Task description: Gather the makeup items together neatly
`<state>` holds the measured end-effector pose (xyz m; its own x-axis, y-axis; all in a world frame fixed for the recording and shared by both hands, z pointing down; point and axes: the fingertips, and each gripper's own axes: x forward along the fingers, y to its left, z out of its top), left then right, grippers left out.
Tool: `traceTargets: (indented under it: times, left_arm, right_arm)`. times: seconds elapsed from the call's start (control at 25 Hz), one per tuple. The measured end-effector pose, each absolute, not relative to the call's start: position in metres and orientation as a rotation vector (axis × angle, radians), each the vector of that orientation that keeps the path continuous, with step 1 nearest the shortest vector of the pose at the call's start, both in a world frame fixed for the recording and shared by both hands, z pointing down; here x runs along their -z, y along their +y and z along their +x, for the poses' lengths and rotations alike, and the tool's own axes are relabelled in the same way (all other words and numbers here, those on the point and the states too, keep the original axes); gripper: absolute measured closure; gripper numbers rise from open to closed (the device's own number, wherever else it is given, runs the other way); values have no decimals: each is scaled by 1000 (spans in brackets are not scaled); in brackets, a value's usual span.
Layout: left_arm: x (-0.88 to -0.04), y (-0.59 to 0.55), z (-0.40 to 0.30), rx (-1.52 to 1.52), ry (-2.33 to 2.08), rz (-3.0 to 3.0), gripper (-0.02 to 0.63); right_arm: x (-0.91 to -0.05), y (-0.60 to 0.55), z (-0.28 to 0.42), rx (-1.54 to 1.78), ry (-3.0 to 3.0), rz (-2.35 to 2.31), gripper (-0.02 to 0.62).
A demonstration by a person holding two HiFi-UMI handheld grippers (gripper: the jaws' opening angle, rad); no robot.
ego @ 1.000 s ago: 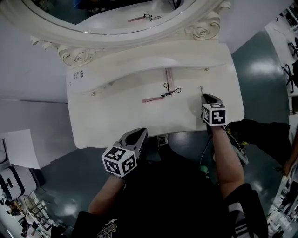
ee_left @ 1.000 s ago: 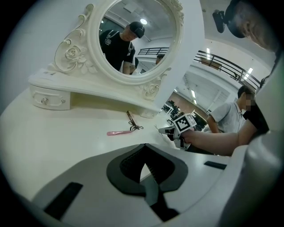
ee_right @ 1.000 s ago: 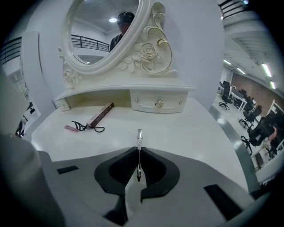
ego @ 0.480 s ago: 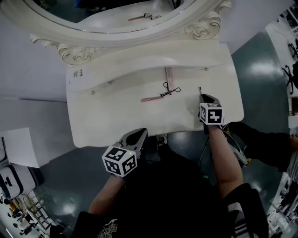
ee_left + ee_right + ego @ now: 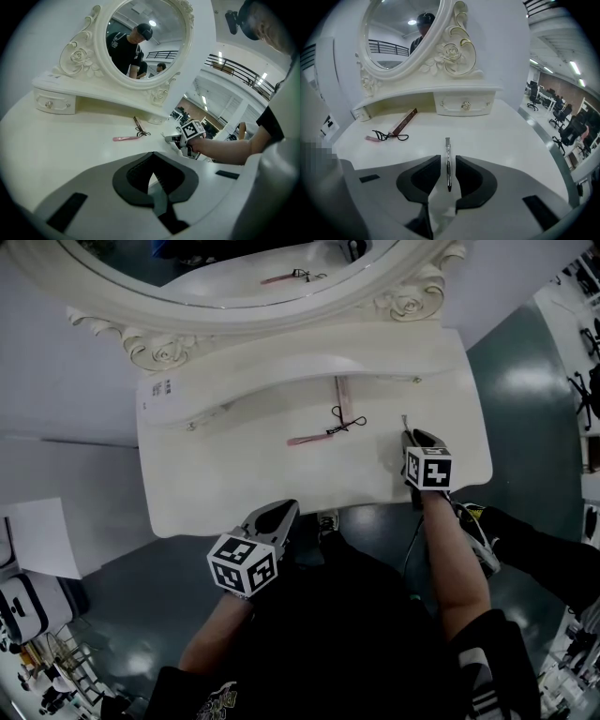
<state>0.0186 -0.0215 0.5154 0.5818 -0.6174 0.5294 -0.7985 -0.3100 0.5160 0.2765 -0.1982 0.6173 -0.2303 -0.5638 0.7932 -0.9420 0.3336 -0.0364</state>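
**White tabletop (image 5: 234, 493), makeup pieces spread below the mirror (image 5: 225, 277)**

Right tongs (image 5: 414, 436): parted, having just been opening, with a slim metal tool (image 5: 448, 164) lying loose between the pads and pressed by neither. Flat on the tabletop, in front of the small drawer (image 5: 464, 105) under the mirror's right side, pointing toward the mirror.

Left tongs (image 5: 279, 510): closed on nothing, held at the tabletop edge farthest from the mirror.

Below the mirror's middle: a pink-handled eyelash curler (image 5: 314, 437) lying flat, black loops at the near end of a slim brown stick (image 5: 339, 395) running toward the mirror's base. Metal tool well apart from both, out toward the mirror's right side.
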Motion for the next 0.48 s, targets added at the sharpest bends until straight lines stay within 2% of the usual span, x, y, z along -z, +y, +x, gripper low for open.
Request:
traceTargets:
  times: [0.28,0.48]
  left_arm:
    - [-512,-17,18,-301,-1113,2056,598]
    - [-509,-12,13,-299,-1118,2059,598]
  right_arm:
    - [-579,-196,264,-545,-2000,1364,488]
    - [-557,-182,193,-294,-2223,990,488]
